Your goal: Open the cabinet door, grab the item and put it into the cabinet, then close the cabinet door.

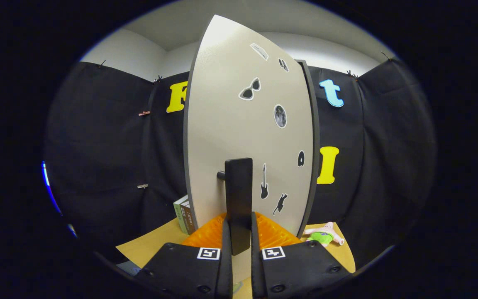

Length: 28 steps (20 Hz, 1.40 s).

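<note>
The cabinet door (239, 133) is a pale panel with dark edges and several black stickers, standing close in front of me and swung partly out from the cabinet's dark frame (314, 137). Its black bar handle (239, 195) stands upright between my fingers. My gripper (239, 226) is shut on the handle, one finger pressing each side. A small plush toy (324, 236), pink with green, lies on the tan table to the right, beyond the door's lower corner.
Two or three books (184, 214) stand upright on the tan table (147, 247) left of the door. Black cloth walls surround the booth on both sides. The door hides the cabinet's inside.
</note>
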Motion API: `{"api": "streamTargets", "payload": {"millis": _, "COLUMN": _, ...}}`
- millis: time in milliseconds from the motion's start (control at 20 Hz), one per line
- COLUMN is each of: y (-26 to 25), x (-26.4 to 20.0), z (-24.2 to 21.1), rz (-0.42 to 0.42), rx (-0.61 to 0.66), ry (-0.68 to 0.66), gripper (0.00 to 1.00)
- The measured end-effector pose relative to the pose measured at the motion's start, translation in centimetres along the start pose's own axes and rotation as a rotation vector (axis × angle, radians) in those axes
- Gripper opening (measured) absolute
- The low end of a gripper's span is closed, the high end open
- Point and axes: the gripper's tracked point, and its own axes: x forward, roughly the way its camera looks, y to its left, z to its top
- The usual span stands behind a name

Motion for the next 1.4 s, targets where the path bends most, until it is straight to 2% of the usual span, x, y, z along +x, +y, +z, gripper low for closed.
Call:
{"api": "streamTargets", "payload": {"millis": 300, "y": -2.5, "x": -1.2, "z": 0.0, "rz": -0.036, "rx": -0.040, "ry": 0.000, "gripper": 0.21}}
{"api": "streamTargets", "payload": {"millis": 600, "y": -6.2, "x": -2.5, "z": -0.8, "rz": -0.166, "rx": -0.035, "ry": 0.036, "gripper": 0.21}}
{"api": "streamTargets", "payload": {"millis": 700, "y": -7.3, "x": -2.8, "z": -0.5, "rz": -0.209, "rx": -0.018, "ry": 0.023, "gripper": 0.18}}
{"api": "streamTargets", "payload": {"millis": 1050, "y": -8.3, "x": -3.3, "z": -0.5, "rz": -0.265, "rx": 0.053, "ry": 0.010, "gripper": 0.16}}
{"api": "streamTargets", "payload": {"millis": 1300, "y": -9.2, "x": -3.6, "z": 0.3, "rz": -0.292, "rx": -0.024, "ry": -0.040, "gripper": 0.18}}
{"api": "streamTargets", "payload": {"millis": 1400, "y": -9.0, "x": -4.1, "z": 1.0, "rz": -0.296, "rx": -0.018, "ry": -0.067, "gripper": 0.18}}
